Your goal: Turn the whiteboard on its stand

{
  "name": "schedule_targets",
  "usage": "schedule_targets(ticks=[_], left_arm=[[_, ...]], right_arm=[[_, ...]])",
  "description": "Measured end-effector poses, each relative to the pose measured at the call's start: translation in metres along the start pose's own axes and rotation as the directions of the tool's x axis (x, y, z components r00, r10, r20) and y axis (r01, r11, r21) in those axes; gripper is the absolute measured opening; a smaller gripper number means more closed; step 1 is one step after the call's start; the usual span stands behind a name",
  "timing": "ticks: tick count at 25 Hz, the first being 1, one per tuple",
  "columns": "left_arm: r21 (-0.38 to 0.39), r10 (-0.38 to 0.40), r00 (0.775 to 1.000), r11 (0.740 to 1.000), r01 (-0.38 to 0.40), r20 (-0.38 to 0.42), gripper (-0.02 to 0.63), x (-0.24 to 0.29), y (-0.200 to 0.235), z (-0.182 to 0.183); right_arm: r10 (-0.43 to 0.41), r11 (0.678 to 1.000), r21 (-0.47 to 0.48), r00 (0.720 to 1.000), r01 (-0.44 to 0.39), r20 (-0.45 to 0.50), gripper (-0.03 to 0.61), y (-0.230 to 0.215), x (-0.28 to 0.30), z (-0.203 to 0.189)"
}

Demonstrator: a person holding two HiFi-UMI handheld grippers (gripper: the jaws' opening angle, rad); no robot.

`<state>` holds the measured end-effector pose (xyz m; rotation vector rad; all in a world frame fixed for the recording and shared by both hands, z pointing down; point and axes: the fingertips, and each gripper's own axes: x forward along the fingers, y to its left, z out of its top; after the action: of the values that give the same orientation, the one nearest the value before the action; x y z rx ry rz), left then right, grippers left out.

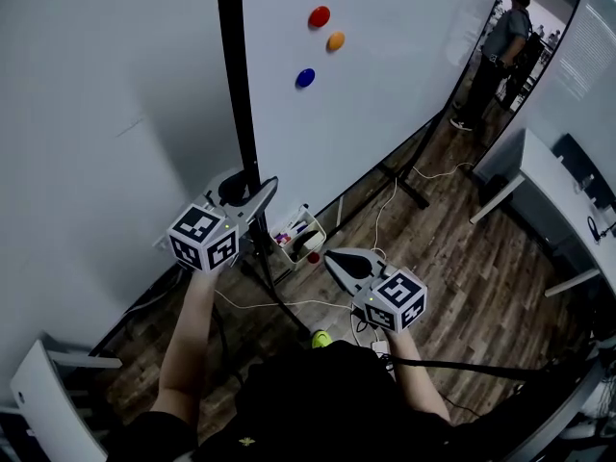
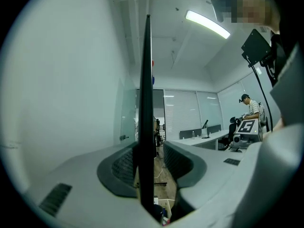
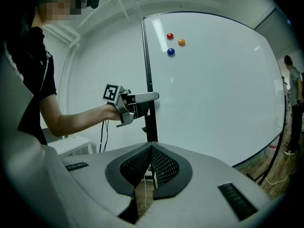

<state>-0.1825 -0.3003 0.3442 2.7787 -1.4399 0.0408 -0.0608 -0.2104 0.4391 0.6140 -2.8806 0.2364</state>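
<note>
Left forearm (image 1: 188,340) is bare and stretched forward from the lower left, wrist straight. It holds the left gripper (image 1: 252,192) about level at the board's near edge.

In the left gripper view, the left gripper (image 2: 150,146) has its jaws spread. The black edge (image 2: 146,103) stands upright between them. It sits close against the left pad (image 2: 126,163), with a gap showing on the right-pad side, so there is no pinch.

In the right gripper view, the left gripper (image 3: 151,98) reaches in from the left, about midway up the edge.

Right forearm (image 1: 419,373) is bent and kept nearer the body. The right gripper (image 1: 337,258) is held lower and well apart from the board, tipped slightly down. In its own view the right gripper (image 3: 152,147) has its jaws pressed together at the tips, with nothing between them.

The board (image 1: 385,85) stands upright on its stand (image 1: 416,192), just ahead of the person and near the white wall (image 1: 96,114).
- Its near edge is vertical.
- Its long axis runs level, from the left gripper away to the far right.
- The writing face looks toward the right gripper (image 3: 213,80).
- From the left gripper it is seen edge-on, as a thin black line.

Red (image 1: 319,15), orange (image 1: 335,40) and blue (image 1: 305,77) magnets sit high on the face, close to the near edge.

A small tray (image 1: 310,227) holding bits sits low by the stand, above the wood floor (image 1: 452,268).

A person (image 1: 500,51) stands beyond the far end of the board.
</note>
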Motion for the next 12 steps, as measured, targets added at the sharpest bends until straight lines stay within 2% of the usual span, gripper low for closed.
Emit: schedule_targets(ticks=[2,6,10,12], left_arm=[[0.009,-0.003,1.0,1.0,0.003,0.001,0.133,0.0015,0.0002,0.0022],[0.024,-0.005,1.0,1.0,0.005,0.0,0.124,0.0016,0.0011,0.0037],[0.035,-0.003,1.0,0.999,0.003,0.004,0.069,0.0024,0.0042,0.0042],[0.036,-0.011,1.0,0.999,0.011,0.003,0.061,0.0022,0.0053,0.0035]], right_arm=[[-0.011,1.0,0.004,1.0,0.011,-0.002,-0.003,-0.0016,-0.0036,-0.0006],[-0.03,1.0,0.008,1.0,0.03,-0.005,-0.003,-0.0029,-0.0085,-0.0019],[-0.043,0.999,0.013,0.999,0.043,-0.011,-0.003,-0.0027,-0.0098,-0.0041],[-0.043,0.999,0.016,0.999,0.043,-0.017,-0.003,-0.0023,-0.0092,-0.0068]])
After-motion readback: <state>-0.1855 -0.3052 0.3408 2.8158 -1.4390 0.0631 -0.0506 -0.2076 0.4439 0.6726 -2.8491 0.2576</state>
